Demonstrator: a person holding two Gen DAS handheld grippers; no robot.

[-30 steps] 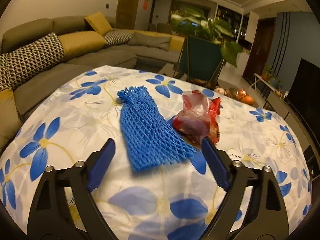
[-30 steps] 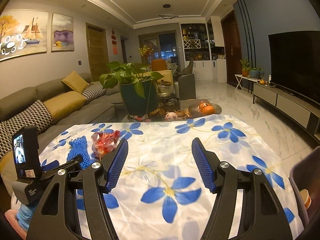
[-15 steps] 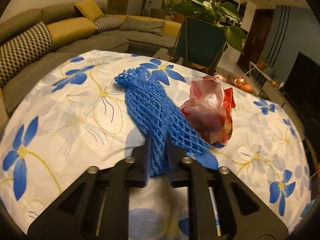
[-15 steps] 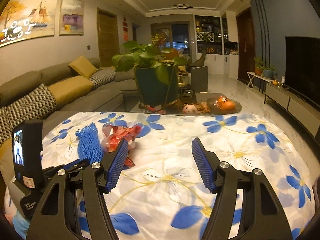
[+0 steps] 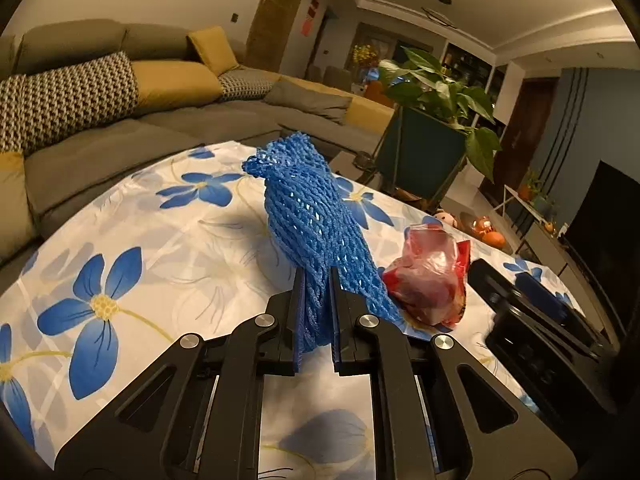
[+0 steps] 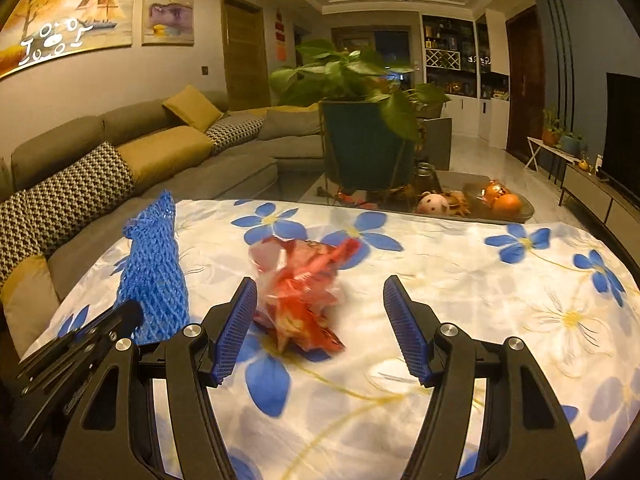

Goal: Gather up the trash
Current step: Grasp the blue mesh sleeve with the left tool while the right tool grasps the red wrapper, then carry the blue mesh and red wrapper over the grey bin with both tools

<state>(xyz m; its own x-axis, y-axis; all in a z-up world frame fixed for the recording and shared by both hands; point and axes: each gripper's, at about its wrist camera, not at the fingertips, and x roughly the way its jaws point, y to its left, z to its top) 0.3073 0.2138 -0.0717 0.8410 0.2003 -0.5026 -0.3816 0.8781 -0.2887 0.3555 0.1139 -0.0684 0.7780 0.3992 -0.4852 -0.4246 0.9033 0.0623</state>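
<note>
A blue foam net sleeve (image 5: 312, 216) rises off the flowered tablecloth (image 5: 168, 240), pinched at its near end by my left gripper (image 5: 316, 284), which is shut on it. In the right wrist view the blue net sleeve (image 6: 154, 264) stands at the left with the left gripper (image 6: 120, 320) below it. A crumpled red and clear plastic wrapper (image 6: 304, 292) lies on the cloth just ahead of my right gripper (image 6: 320, 312), which is open, the wrapper close to its left finger. In the left wrist view the wrapper (image 5: 428, 280) lies right of the sleeve.
A grey sofa (image 6: 120, 160) with yellow and patterned cushions runs along the left. Beyond the table stands a potted plant (image 6: 360, 120) and a low table with a tray of oranges (image 6: 500, 200). A TV cabinet (image 6: 600, 188) is at the right.
My left gripper closed on the blue net sleeve and lifted it upright off the cloth. My right gripper moved left and forward up to the red wrapper, still open.
</note>
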